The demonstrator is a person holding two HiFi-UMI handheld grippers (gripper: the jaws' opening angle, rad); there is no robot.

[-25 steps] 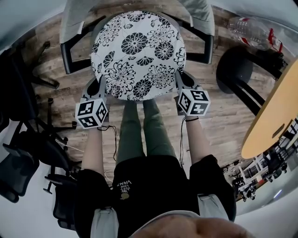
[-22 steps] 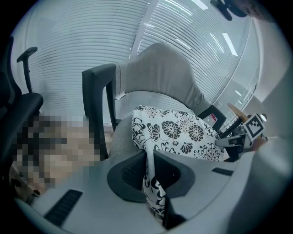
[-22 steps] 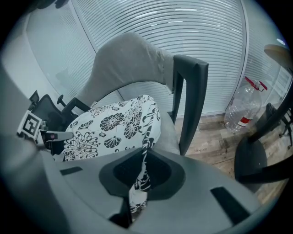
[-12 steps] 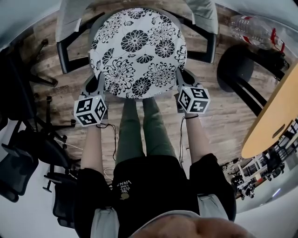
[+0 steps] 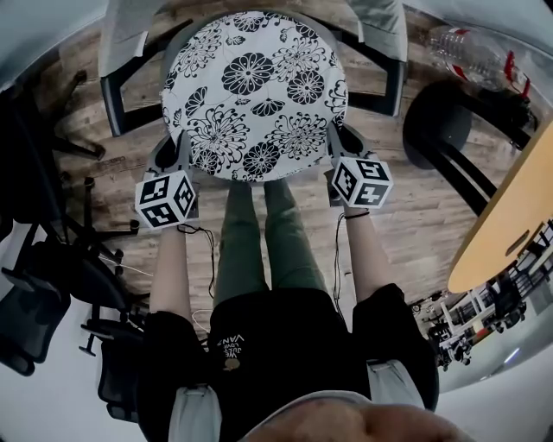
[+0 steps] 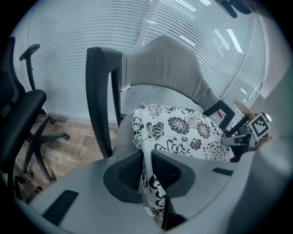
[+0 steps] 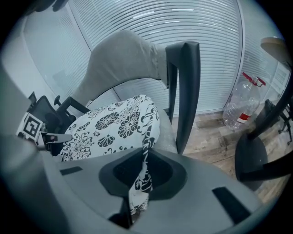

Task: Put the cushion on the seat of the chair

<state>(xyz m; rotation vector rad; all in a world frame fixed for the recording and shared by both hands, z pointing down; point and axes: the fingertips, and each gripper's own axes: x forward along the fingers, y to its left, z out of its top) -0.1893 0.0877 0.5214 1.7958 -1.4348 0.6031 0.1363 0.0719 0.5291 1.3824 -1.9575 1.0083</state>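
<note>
- The cushion point(image 5: 251, 95) is being set down on the chair. Round and white with black flowers, it fills the upper middle of the head view, lying over the chair point(image 5: 378, 24) between the two black armrests point(image 5: 112, 99).
- The left gripper point(image 5: 179, 157) sits at the cushion's lower-left edge. Its jaws are drawn almost together and nip a fold of the printed cloth (its own view shows the fabric pinched upright between them).
- The right gripper point(image 5: 335, 145) does the same at the lower-right edge, jaws nearly closed with a strip of the cover squeezed between them.
- In the left gripper view the far part of the cushion lies low over the grey seat point(image 6: 121, 137), just in front of the backrest point(image 6: 169, 64). I cannot tell whether it already bears on the seat. The near edge looks propped up by the two grips.
- As I judge it, the next move is to lower both sides evenly until the near edge lies flat. Then both pairs of jaws should open and draw back toward the bottom of the frame without dragging the cover along.
- The plastic bottle point(image 5: 471, 56) on the floor at the upper right stands well apart and should not interfere.
</note>
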